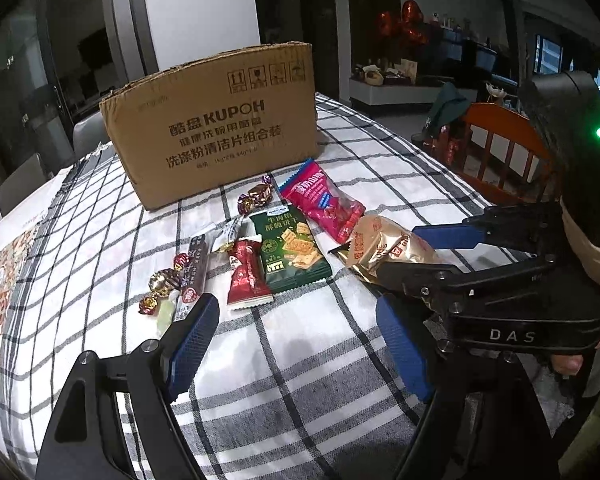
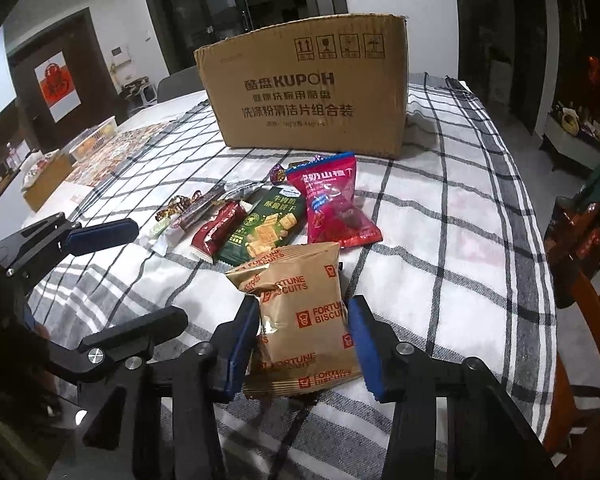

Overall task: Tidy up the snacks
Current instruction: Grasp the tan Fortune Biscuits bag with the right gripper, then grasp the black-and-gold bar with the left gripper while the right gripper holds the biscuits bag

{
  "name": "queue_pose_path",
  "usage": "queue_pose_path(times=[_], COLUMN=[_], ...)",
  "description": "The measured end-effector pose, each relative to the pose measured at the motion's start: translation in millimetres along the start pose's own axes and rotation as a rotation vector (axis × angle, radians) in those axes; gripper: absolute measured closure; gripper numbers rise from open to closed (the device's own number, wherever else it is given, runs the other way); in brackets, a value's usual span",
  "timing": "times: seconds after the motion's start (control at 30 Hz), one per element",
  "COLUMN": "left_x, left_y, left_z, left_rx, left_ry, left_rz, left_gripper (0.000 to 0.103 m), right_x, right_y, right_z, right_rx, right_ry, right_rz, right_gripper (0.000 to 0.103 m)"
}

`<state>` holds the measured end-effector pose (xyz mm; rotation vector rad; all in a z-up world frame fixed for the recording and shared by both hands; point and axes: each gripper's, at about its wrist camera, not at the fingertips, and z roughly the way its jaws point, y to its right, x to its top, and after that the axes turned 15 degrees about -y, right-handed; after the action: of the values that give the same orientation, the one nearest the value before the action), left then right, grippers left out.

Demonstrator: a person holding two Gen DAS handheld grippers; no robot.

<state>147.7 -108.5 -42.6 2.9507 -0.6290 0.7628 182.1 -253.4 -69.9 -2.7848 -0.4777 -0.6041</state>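
The right gripper (image 2: pixel 303 342) straddles the gold Fortune Biscuits packet (image 2: pixel 300 320). Its blue pads (image 2: pixel 242 350) stand on either side of the packet, at or near its edges; whether they press the packet cannot be told. The packet lies on the checked cloth (image 2: pixel 440 240) that covers the worktop.

The left gripper (image 1: pixel 300 344) has its jaws spread wide apart and holds nothing. It hangs above bare cloth. The right gripper enters the left wrist view from the right side, with the gold packet (image 1: pixel 384 248) at its fingertips.

Ahead of the right gripper, just beyond the gold packet, lie the remaining snacks in a loose row:
- a green cracker packet (image 2: pixel 260 228), touching the far edge of the gold packet;
- a pink packet (image 2: pixel 334 204), to the right of the green one;
- a red packet (image 2: pixel 216 232), to the left of the green one;
- several small wrapped candies (image 1: pixel 160 284), at the left end of the row.

A cardboard box (image 2: pixel 312 92) stands upright beyond the row, well ahead of both grippers.
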Motion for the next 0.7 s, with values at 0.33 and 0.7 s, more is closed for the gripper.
queue_pose_path(times=[0.33,0.7], left_x=[5,27], left_y=[3,30], left_z=[-5,5], left_rx=[-0.030,-0.081], left_ry=[0.008,-0.043], left_rz=[-0.015,-0.082], left_gripper=[0.027,0.032], right_x=[-12,-25], right_y=[4,21], right_z=[-31,-53], right_rx=[-0.097,-0.292], right_ry=[0.130,0.209], right_rz=[0.103,0.132], right_gripper=[0.066,0.066])
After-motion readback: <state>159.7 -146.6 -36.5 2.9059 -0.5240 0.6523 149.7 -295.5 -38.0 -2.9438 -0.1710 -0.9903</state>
